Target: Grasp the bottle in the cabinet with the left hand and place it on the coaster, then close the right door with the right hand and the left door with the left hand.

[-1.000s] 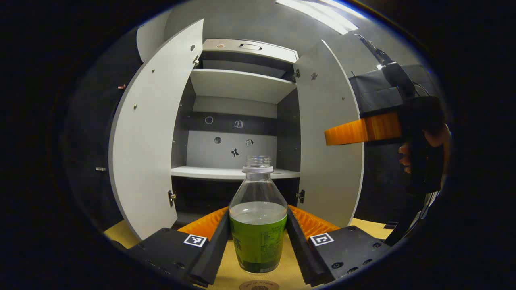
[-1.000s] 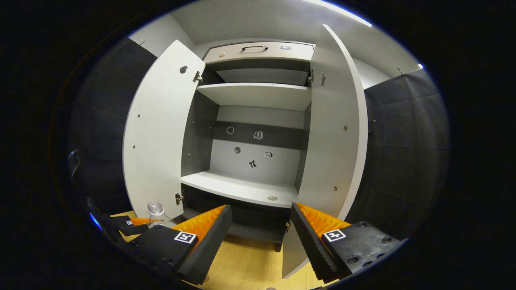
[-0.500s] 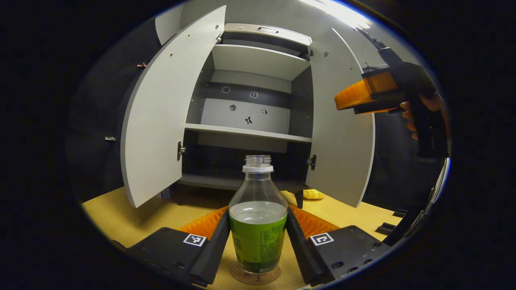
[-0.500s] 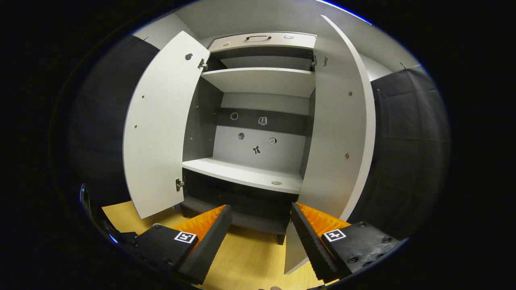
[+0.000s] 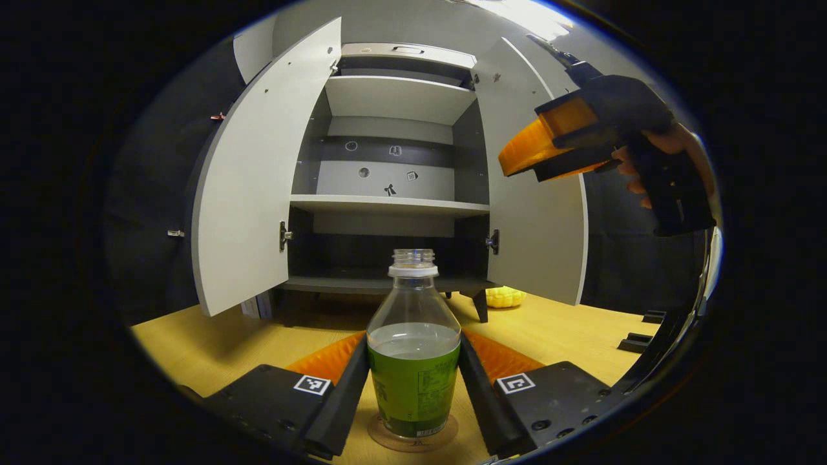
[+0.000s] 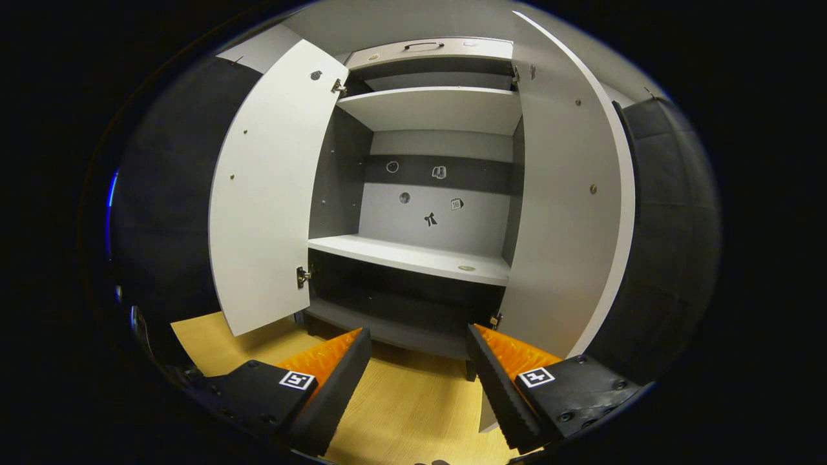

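Bottle (image 5: 413, 349) lowered onto coaster (image 5: 381, 436) | left claw (image 5: 413, 387) gripping | right claw (image 6: 418, 381) wide | doors open

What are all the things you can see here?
Bottle: one, clear with green label, on the coaster between the left gripper's fingers.
Coaster: one, brownish, on the table under the bottle.
Cabinet: one, grey, on the table, both doors open.
Doors: two, pale grey, left and right.
Yellow thing: one, behind the right door.
Table: one, wooden.
Left gripper: black and orange, shut on bottle.
Right gripper: open, facing the cabinet.
Hand: holds the right gripper.
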Available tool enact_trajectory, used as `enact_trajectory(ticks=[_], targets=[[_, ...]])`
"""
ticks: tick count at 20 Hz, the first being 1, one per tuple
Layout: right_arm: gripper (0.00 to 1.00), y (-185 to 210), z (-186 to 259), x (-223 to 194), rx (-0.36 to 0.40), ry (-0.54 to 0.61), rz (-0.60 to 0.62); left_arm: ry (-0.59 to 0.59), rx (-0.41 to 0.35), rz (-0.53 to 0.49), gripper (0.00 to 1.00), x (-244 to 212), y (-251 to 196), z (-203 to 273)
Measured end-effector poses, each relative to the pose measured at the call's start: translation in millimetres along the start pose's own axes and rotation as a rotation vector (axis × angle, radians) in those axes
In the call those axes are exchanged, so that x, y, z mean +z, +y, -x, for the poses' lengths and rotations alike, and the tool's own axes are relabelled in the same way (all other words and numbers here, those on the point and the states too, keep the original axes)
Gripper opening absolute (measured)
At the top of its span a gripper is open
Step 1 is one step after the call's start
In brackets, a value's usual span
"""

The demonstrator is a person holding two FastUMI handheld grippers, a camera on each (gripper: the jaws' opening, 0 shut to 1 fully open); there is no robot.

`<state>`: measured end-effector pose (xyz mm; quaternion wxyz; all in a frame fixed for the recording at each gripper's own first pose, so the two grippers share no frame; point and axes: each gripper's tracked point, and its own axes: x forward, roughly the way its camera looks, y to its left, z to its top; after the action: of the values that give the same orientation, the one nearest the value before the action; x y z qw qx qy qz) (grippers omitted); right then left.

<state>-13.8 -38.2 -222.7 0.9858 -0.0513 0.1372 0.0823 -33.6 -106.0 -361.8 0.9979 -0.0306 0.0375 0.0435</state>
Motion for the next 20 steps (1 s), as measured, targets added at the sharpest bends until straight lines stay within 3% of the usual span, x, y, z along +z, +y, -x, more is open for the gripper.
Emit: enact_trajectory(ticks=[10,11,12,13,17,20], targets=[[0.98,3.0,1.8,-11.9,0.021,0.018,0.016,0.014,0.021,-0.021,0.81,-13.2,-3.3,-0.8],[0.98,4.0,2.2,-10.8,0.022,0.015,0.019,0.009,0.022,-0.020,0.83,-12.3,-2.9,0.9],[0.98,4.2,2.2,-10.1,0.022,0.014,0.023,0.002,0.022,-0.019,0.94,-10.1,-3.9,0.7],[0.98,3.8,2.4,-11.2,0.022,0.015,0.026,-0.002,0.021,-0.017,0.99,-7.9,-3.6,-0.1],[0.98,2.4,4.0,-10.8,0.018,0.020,0.022,0.005,0.030,-0.029,0.98,-3.3,0.5,-6.4],[0.98,-1.4,4.8,-2.5,0.008,0.011,0.023,-0.032,0.036,-0.029,0.98,24.4,5.7,-10.5]])
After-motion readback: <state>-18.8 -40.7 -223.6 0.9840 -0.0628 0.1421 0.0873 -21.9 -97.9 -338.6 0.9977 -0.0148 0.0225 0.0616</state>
